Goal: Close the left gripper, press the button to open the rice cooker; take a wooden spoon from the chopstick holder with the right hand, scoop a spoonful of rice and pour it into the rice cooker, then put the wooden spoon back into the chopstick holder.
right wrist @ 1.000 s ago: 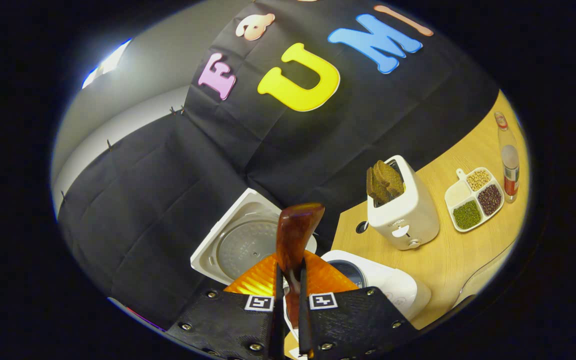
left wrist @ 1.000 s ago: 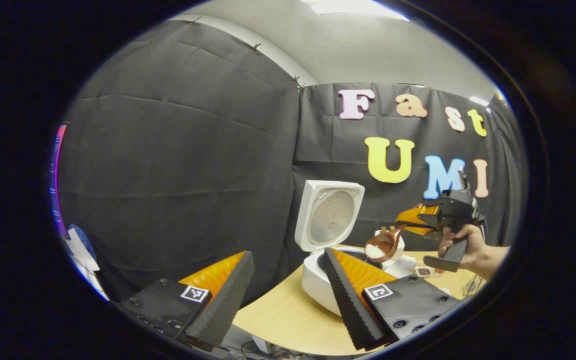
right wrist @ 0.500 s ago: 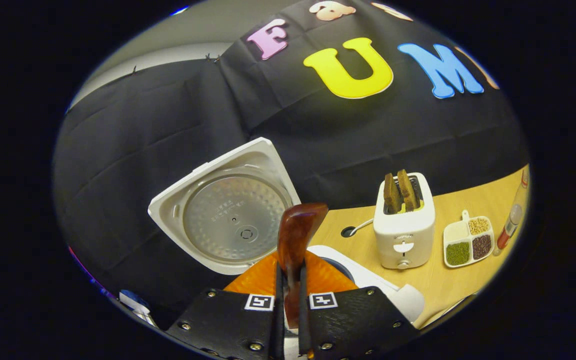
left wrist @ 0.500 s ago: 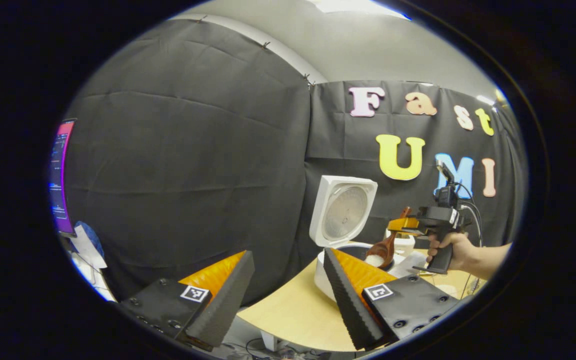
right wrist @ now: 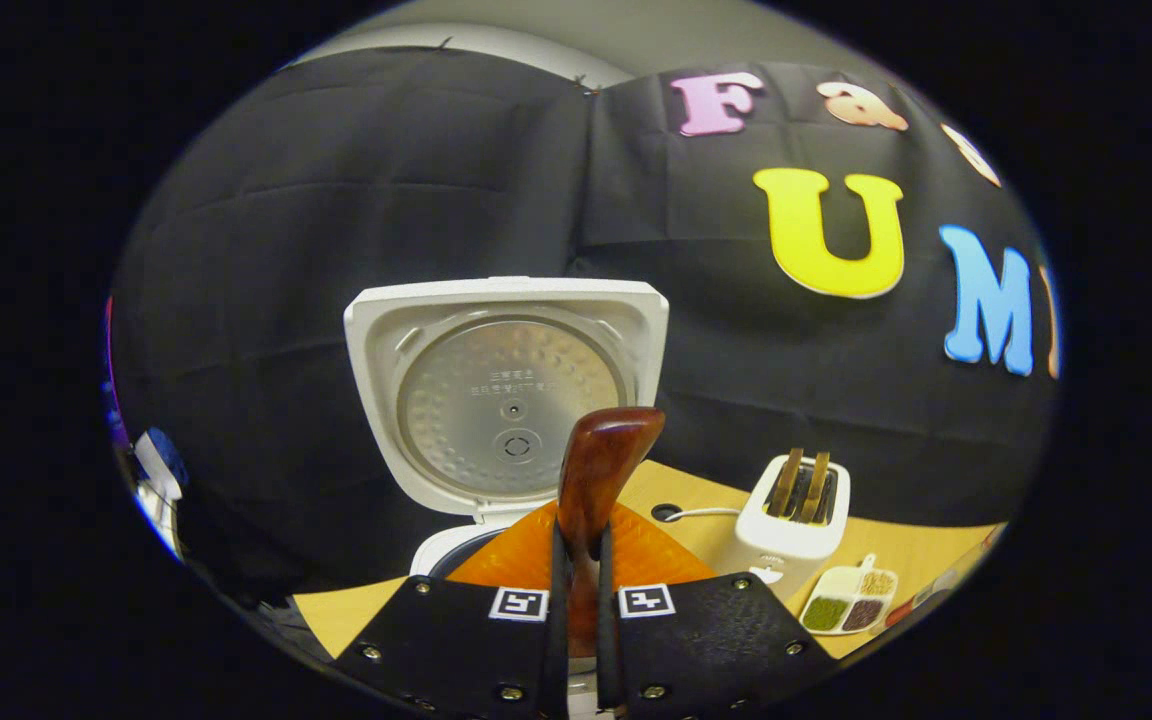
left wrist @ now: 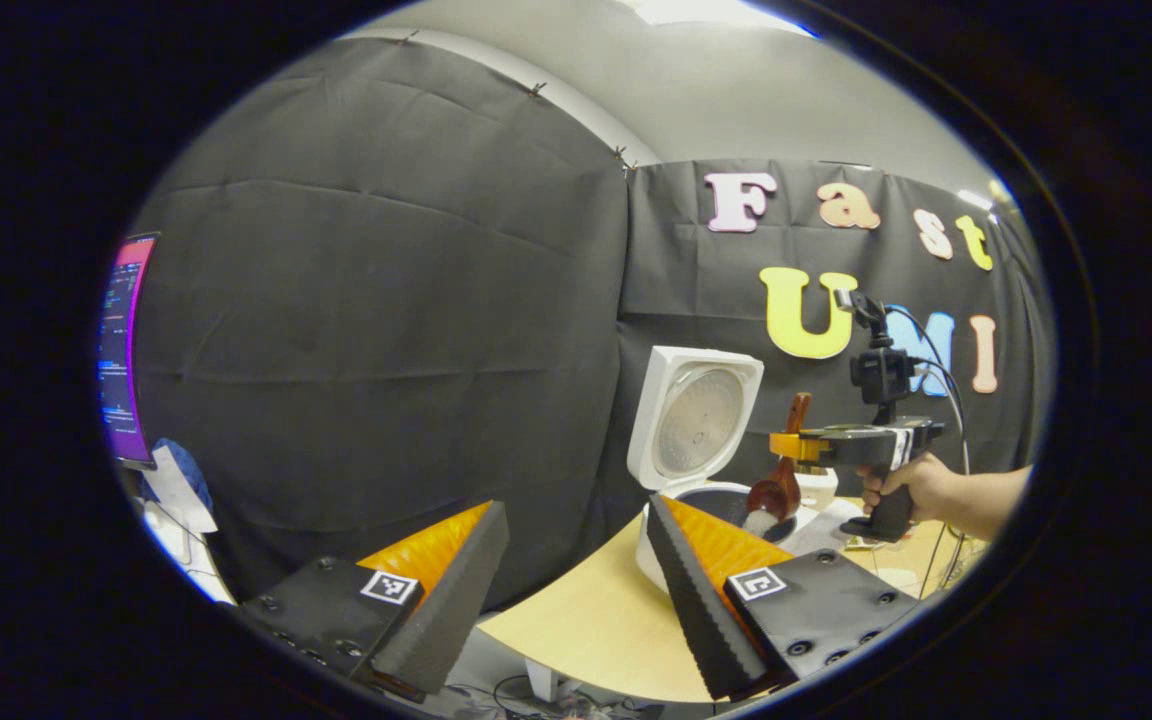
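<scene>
While right gripper clamps wooden spoon, bowl seemingly over rice cooker

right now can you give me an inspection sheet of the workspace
surface: wooden table, bare at its near edge
job's things: rice cooker open, lid upright; wooden spoon bowl tipped over the pot with rice in it
clutter: toaster with bread; divided tray of beans
grippers: right gripper shut on the spoon handle; left gripper open, holding nothing
cables: cord from toaster to a table hole; wire looping off the right gripper
surroundings: black cloth wall; lit monitor at far left
</scene>
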A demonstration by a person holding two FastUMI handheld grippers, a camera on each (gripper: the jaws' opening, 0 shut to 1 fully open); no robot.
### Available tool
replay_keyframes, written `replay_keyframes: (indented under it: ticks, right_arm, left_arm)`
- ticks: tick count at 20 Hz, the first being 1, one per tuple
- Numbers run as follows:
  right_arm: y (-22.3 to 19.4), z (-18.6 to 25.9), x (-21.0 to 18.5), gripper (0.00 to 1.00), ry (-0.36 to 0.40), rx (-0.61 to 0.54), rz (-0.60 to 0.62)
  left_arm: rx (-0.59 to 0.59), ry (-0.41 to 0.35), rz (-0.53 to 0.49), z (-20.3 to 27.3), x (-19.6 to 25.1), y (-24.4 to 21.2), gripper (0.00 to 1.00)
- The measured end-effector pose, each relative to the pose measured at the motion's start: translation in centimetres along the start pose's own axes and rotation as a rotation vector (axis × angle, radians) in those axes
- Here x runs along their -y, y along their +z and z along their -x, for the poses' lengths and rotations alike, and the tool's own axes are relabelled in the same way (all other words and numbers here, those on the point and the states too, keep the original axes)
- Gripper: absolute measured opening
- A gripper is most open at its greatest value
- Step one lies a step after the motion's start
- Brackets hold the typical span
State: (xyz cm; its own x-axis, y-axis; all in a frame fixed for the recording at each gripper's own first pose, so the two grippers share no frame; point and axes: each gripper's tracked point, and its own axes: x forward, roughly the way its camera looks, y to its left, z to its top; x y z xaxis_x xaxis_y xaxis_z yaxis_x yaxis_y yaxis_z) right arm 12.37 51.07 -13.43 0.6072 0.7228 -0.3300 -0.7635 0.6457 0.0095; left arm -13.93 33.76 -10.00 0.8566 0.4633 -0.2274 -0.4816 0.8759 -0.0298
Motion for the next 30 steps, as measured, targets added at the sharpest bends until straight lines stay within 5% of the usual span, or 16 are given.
replay_keyframes:
  ticks: [5, 9, 22, 30]
  right_arm:
    - [0.3, -0.2, -0.2, 0.11, -0.016, 0.028, 0.252]
    - [0.0, -0.3, 0.3, 0.11, -0.037, 0.025, 0.278]
    - [2.3, 4.3, 4.9, 0.12, -0.031, 0.06, -0.494]
    - [4.0, 12.2, 11.2, 0.11, -0.129, 0.145, -0.569]
  left_arm:
    - [0.008, 0.011, 0.007, -0.1, -0.2, -0.1, 0.99]
    - [0.006, 0.018, 0.012, -0.1, -0.3, 0.0, 0.99]
    - [0.037, 0.001, -0.028, 0.6, 0.2, 1.5, 0.99]
    - [0.086, -0.051, -0.051, -1.2, 3.7, 5.1, 0.97]
